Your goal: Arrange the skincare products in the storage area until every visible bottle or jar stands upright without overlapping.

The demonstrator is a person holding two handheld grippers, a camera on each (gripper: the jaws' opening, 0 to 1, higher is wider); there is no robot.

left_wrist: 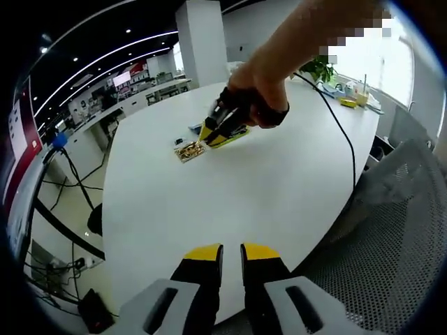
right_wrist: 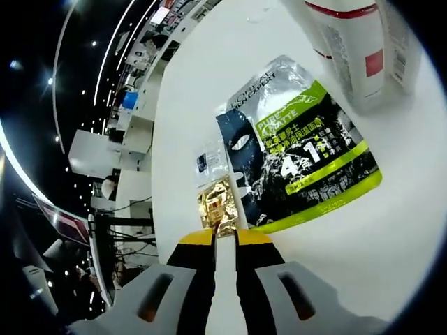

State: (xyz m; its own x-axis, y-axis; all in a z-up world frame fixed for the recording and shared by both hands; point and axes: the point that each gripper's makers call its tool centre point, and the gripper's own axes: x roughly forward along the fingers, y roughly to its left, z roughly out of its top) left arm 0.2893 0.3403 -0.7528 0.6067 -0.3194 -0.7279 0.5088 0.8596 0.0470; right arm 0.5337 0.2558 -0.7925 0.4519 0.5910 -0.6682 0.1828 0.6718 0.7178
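Yellow-tipped jaws of the right hand-held gripper (right_wrist: 224, 239) stand nearly together at the edge of a small gold sachet (right_wrist: 217, 204) lying flat on the white counter (right_wrist: 183, 98); whether they pinch it, I cannot tell. Just beside it lies a dark green-edged mask pouch (right_wrist: 302, 159), and a white bottle (right_wrist: 361, 46) stands beyond. The left hand-held gripper (left_wrist: 232, 252) hovers well back, jaws slightly apart, holding nothing. A shallow grip could likely drop the slippery sachet or drag the pouch.
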